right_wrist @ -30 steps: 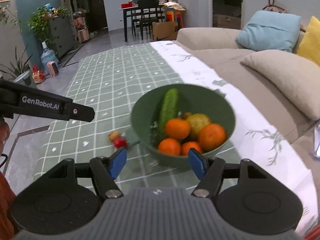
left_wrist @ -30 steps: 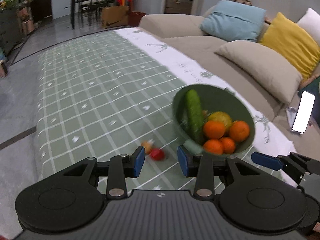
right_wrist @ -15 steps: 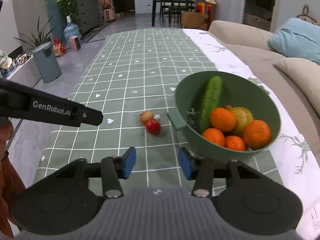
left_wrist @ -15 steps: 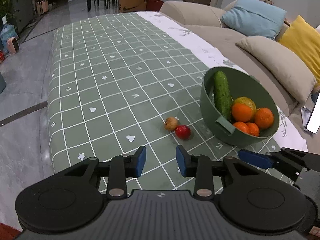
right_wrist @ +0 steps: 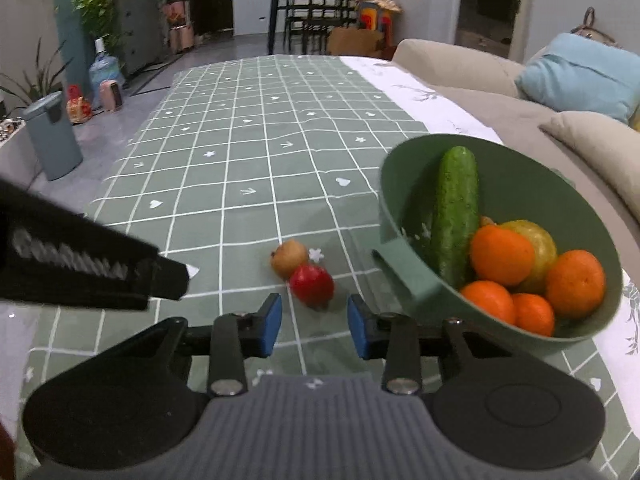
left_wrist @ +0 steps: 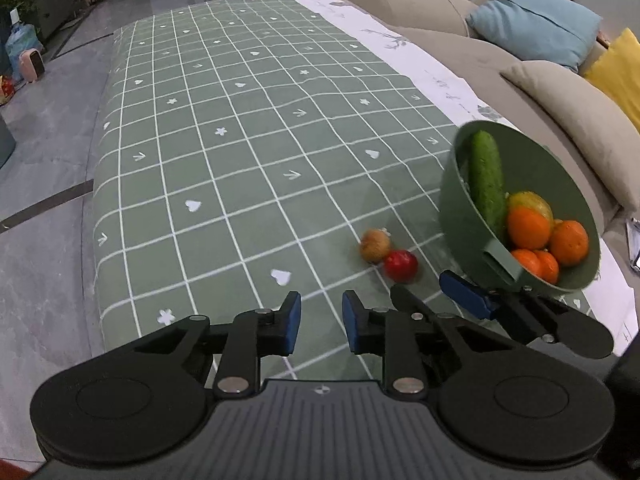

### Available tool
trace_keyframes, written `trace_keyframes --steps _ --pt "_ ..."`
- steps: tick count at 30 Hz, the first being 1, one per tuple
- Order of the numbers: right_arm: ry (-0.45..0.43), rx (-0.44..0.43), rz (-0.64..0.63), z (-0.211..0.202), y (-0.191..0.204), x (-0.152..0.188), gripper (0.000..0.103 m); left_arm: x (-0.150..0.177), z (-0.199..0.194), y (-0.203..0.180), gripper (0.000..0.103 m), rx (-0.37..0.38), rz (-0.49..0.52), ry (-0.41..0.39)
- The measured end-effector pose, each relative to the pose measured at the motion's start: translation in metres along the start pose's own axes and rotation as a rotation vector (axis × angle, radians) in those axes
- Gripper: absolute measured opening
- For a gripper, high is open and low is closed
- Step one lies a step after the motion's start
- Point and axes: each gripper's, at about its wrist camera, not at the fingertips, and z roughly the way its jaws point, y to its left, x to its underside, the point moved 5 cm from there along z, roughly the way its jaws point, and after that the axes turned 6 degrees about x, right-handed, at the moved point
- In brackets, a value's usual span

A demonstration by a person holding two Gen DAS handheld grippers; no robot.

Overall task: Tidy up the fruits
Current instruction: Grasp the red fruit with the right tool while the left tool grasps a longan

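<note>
A green bowl (right_wrist: 520,184) holds a cucumber (right_wrist: 454,216), several oranges (right_wrist: 502,254) and a yellow-green fruit (right_wrist: 538,240); it also shows in the left wrist view (left_wrist: 532,168). A red fruit (right_wrist: 312,284) and a brown fruit (right_wrist: 290,263) lie touching on the green checked cloth, left of the bowl; they also show in the left wrist view, the red fruit (left_wrist: 401,266) and the brown fruit (left_wrist: 375,245). My right gripper (right_wrist: 314,326) is open and empty, just short of the red fruit. My left gripper (left_wrist: 320,324) is open and empty, to the left of the fruits.
The green checked cloth (left_wrist: 248,140) covers a long table with a white strip along its right side. A beige sofa with blue (left_wrist: 534,24) and yellow cushions runs along the right. A grey bin (right_wrist: 52,136) stands on the floor at left.
Both grippers have swung left and moved nearer the two loose fruits. The right gripper now points at the red fruit. The bowl now sits further right in both views.
</note>
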Motion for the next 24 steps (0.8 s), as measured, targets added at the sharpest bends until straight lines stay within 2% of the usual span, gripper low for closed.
trace_keyframes --steps 6,17,24 --pt "0.007 0.04 0.014 0.018 0.003 -0.003 0.033 -0.003 0.005 0.009 0.029 0.0 0.005 0.006" --pt "0.042 0.01 0.01 0.028 0.0 -0.006 0.025 -0.009 0.015 0.011 0.029 0.052 0.004 0.037" --pt "0.107 -0.031 0.012 0.006 -0.023 0.006 0.024 -0.014 0.035 -0.015 0.029 0.11 0.123 0.051"
